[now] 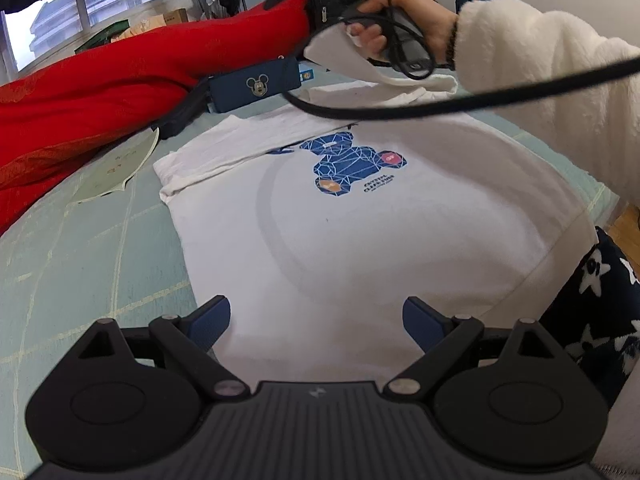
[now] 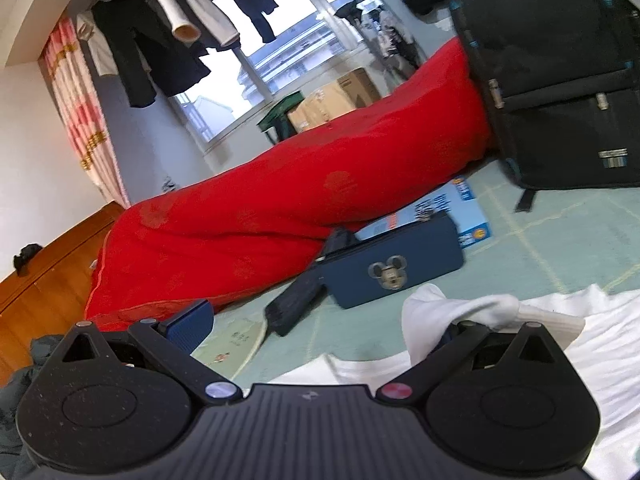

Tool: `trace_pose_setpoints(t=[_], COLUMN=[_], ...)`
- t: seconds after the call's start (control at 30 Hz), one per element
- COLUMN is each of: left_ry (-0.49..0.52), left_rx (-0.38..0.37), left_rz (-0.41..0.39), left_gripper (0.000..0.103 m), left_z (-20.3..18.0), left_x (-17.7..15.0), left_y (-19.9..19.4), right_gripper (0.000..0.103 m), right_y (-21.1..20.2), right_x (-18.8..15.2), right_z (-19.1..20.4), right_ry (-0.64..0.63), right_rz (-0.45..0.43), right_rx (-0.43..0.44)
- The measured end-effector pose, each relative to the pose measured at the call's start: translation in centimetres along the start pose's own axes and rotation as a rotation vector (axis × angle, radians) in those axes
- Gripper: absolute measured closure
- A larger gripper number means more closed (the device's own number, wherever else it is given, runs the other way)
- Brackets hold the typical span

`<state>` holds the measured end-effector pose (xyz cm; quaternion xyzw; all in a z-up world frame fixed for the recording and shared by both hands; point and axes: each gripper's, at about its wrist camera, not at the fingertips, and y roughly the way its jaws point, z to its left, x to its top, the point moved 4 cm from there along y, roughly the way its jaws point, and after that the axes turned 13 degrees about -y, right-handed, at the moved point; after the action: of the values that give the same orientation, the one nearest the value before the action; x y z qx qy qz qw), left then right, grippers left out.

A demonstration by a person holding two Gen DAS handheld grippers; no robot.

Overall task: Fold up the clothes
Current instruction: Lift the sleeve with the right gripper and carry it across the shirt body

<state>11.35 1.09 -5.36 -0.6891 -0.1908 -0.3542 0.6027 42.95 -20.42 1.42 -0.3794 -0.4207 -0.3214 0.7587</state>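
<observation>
A white T-shirt [image 1: 360,232] with a blue bear print [image 1: 352,164] lies flat on the pale green bedsheet [image 1: 80,260], one sleeve folded in at the left. My left gripper [image 1: 316,320] hovers open over the shirt's near hem with nothing between its fingers. A hand [image 1: 400,20] in a fluffy white sleeve holds the right gripper above the shirt's far end, and a flap of white cloth [image 1: 340,52] hangs from it. In the right wrist view my right gripper [image 2: 320,324] stands open, and the white cloth [image 2: 452,308] is draped over its right finger.
A red quilt [image 2: 280,200] lies along the far side of the bed, with a blue Mickey case [image 2: 392,264] and a box [image 2: 468,208] beside it. A black backpack [image 2: 560,80] stands at the back right. A black cable [image 1: 480,100] crosses above the shirt. Star-patterned dark cloth [image 1: 600,300] is at the right.
</observation>
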Motion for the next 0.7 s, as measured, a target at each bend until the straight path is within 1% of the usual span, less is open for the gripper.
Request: trace_pose_setpoints(t=[0.4,0.7], left_ry=[-0.009,-0.017], left_rx=[0.004,0.001], left_rz=[0.000,-0.001], left_gripper=[0.010,0.010], left_z=[0.3,0.4], left_x=[-0.1,-0.2], left_y=[-0.3,-0.3], right_gripper=[0.000,0.000], right_y=[2.4,3.6], right_x=[-0.2,-1.5], right_z=[5.2,8.3], right_ry=[-0.054,-0.104], right_rz=[0.030,0.078], right_rx=[0.092,0.138])
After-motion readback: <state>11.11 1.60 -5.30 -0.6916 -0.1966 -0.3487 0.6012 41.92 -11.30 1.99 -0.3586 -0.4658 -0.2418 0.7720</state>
